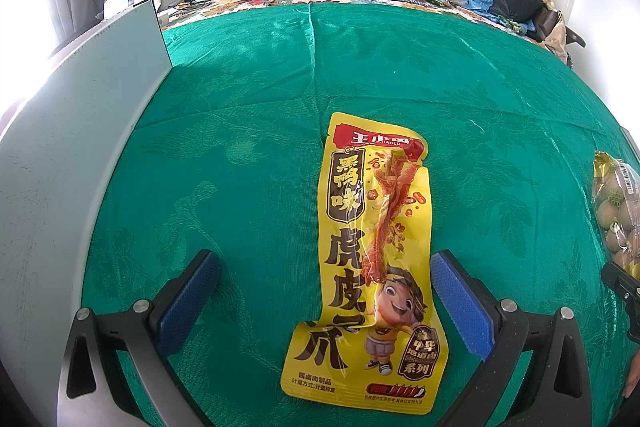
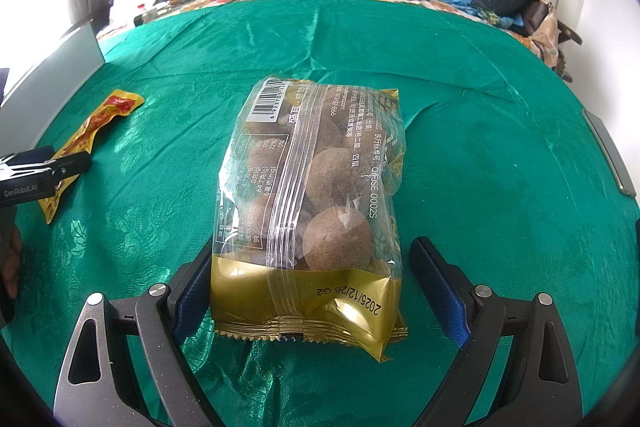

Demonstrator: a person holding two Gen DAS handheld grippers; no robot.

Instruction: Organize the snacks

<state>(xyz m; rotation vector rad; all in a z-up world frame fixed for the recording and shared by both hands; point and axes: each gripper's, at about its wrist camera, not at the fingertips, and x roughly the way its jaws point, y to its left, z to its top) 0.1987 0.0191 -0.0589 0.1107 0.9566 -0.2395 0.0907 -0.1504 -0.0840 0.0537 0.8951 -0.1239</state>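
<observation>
Here the yellow snack packet (image 1: pixel 374 267) lies lengthwise between the left tool (image 1: pixel 326 303) fingers.

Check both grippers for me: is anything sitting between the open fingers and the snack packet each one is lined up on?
Nothing visible. The left gripper is open astride the yellow packet; the right gripper is open around the clear bag of brown balls. Only green cloth lies around both.

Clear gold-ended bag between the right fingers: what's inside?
The clear bag holds round brown balls, several showing through the film. The gold end, the printed text and the barcode label cover the rest, so no count.
</observation>
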